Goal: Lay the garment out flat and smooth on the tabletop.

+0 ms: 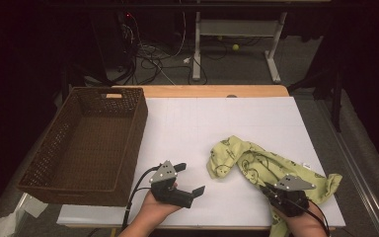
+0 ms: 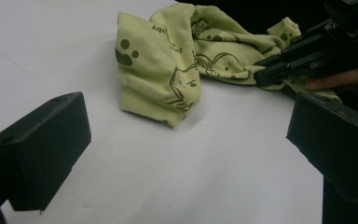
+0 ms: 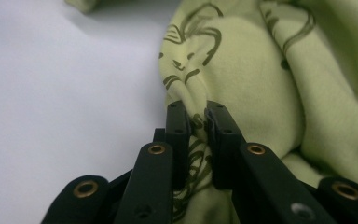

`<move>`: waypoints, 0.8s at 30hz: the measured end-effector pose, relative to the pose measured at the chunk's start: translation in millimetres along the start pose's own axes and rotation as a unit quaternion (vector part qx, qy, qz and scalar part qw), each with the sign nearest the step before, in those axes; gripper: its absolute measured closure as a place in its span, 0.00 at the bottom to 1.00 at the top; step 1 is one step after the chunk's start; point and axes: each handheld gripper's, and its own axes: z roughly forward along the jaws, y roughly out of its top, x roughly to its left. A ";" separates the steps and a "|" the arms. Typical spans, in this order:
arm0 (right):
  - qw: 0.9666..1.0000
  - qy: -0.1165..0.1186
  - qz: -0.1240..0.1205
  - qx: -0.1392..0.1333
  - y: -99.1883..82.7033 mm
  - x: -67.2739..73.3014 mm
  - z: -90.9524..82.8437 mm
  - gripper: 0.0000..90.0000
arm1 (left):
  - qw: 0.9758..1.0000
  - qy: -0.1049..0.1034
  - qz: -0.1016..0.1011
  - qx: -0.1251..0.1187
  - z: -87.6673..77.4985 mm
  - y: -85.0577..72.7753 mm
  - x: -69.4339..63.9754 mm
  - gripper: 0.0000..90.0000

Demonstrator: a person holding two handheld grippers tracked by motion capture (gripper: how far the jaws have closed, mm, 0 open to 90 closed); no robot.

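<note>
Pale green cotton, printed with dark cartoon animals and paw marks, is bunched between the jaws of the right claw (image 3: 196,119), which are drawn in narrow on a fold of the garment (image 3: 261,79) at the lower centre of the right gripper view; the pads press on the cloth from both sides, so the pinch looks taken. In the high view that claw (image 1: 268,188) sits at the lower right of the frame, on the near edge of the crumpled garment (image 1: 256,163), which lies on the white tabletop (image 1: 202,128) right of centre. The left claw (image 1: 190,178), lower centre of that view, stands wide with nothing between its jaws and is apart from the cloth. Farther back, at the left, a brown wicker basket (image 1: 128,128) stands empty. To do this step well, I judge the right hand should check that it has more than a thin ridge of fabric before lifting, then raise slowly so the bundle unrolls without slipping; the left claw could close on the thick folded end nearest it to share the weight.
</note>
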 end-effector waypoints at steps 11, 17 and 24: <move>0.999 0.025 -0.023 -0.033 29.8 33.9 17.6 0.91 | 1.000 0.007 0.000 -0.002 -6.2 -1.3 1.0 0.00; 0.997 0.045 -0.043 -0.050 47.7 53.4 31.6 0.91 | 1.000 0.017 -0.008 -0.006 -14.9 -4.3 2.5 0.00; 0.991 0.096 -0.070 -0.058 69.3 86.8 54.2 0.91 | 0.999 0.030 -0.015 -0.010 -23.7 -8.8 2.8 0.00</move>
